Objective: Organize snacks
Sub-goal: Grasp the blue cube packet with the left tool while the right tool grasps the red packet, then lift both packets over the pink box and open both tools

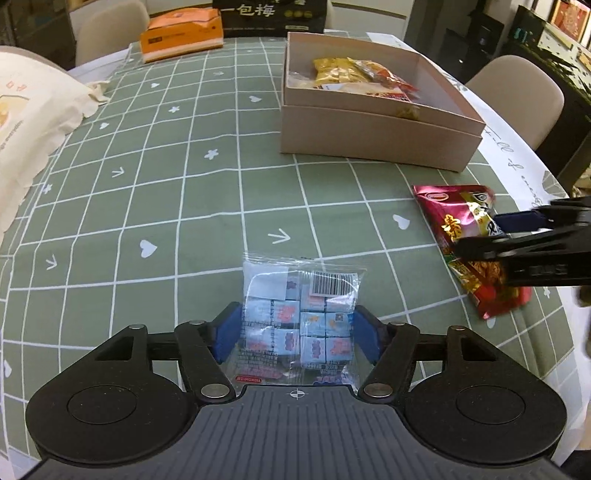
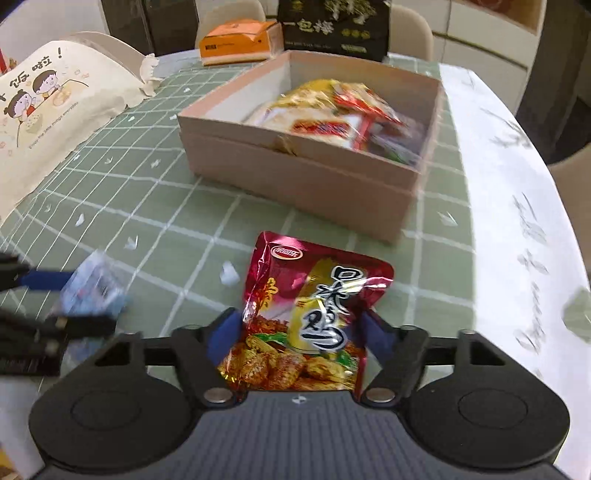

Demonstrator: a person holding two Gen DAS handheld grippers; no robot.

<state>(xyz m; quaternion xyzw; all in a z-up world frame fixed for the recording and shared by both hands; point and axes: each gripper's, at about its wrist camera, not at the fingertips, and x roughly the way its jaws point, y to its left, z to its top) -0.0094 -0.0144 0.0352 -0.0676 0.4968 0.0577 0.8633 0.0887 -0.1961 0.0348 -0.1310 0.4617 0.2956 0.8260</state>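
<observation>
My left gripper is shut on a clear bag of small blue candy boxes, its blue pads pressing both sides. My right gripper is shut on a red and gold snack packet, which tilts up off the cloth. The packet also shows in the left wrist view with the right gripper on it. The candy bag shows blurred at the left of the right wrist view. A pink open box with several snack packets inside stands farther back; it also shows in the right wrist view.
A green checked tablecloth covers the table. A cream printed cloth bag lies at the left. An orange tissue pack and a black box stand at the far edge. Chairs surround the table.
</observation>
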